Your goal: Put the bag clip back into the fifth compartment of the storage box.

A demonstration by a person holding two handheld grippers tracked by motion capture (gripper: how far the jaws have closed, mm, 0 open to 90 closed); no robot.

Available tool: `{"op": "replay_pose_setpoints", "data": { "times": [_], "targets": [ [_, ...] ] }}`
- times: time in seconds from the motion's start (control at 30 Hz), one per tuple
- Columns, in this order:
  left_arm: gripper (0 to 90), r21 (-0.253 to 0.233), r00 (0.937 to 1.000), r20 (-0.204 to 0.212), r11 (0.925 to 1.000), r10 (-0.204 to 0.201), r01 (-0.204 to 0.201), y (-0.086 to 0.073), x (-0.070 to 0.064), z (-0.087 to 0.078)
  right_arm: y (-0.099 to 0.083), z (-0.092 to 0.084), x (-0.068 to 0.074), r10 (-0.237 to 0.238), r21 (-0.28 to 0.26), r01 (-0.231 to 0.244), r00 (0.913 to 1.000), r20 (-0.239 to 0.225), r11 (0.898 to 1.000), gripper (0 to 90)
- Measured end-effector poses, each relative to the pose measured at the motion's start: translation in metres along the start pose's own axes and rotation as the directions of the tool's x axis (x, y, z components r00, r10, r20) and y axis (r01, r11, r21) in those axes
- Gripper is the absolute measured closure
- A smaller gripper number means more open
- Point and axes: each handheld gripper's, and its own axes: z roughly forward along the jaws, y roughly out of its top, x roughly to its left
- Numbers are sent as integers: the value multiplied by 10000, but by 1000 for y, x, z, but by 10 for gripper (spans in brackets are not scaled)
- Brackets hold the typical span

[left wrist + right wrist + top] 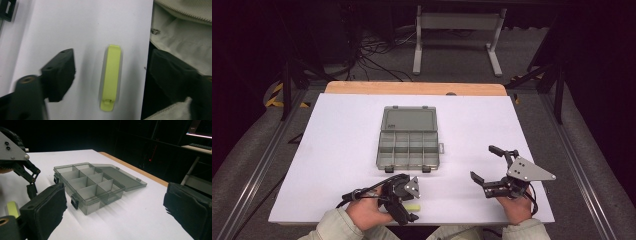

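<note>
We see a white table [342,135] with a grey translucent compartment box [408,145] lying near its middle, the lid swung fully open and flat on the far side. The tray part is split by dividers into two rows of small cells, and as far as we can tell they hold nothing. Black latches sit on the near edge of the box.

Close to the near edge of the table lies a small yellow-green plastic clip [110,77], a narrow flat strip with a little catch at one end. In the high view it peeks out just beside the left tongs [404,212], toward the right.

The left tongs, held in the person's left hand [364,210], point down at the near edge. Their jaws stand spread apart on either side of the clip, which lies between them on the table without touching either one. One jaw reaches past the table's edge, over a pale sleeve [180,37].

The right tongs [486,162] are held in the right hand [514,206] at the right of the table, well apart from the box, jaws wide open and holding nothing, aimed toward the box.
</note>
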Motion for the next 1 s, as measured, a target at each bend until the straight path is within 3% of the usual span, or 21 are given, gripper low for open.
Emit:
{"op": "replay_pose_setpoints", "data": {
  "times": [0.13,0.23,0.33,0.37,0.47,0.53,0.73,1.0],
  "targets": [
    [387,225,10000,23,9997,-38,38,0,-1,2,0,0,0,17,-5,-17,10000,-46,10000,44],
    [465,357,9999,-43,9993,147,-145,0,-1,3,0,0,0,24,-26,-24,10000,-46,10000,44],
    [601,436,9998,-43,9988,207,-205,0,-2,3,0,1,0,25,0,-25,10000,-69,10000,44],
    [641,636,9992,-70,9972,392,-387,0,-1,4,0,0,0,24,-3,-24,10000,-71,10000,44],
    [698,691,9991,-270,9971,339,-319,0,-4,4,0,0,0,25,-4,-25,10000,-72,10000,44],
    [772,687,9990,-185,9969,406,-393,0,-4,4,0,1,0,28,-3,-28,10000,-82,10000,44],
    [776,633,9985,-207,9968,506,-492,1,-4,0,0,0,0,17,4,-17,10000,-58,10000,44],
    [777,-84,9988,-183,9990,447,-449,2,-3,-17,0,1,0,23,52,-23,10000,-66,10000,44]
  ]
}}
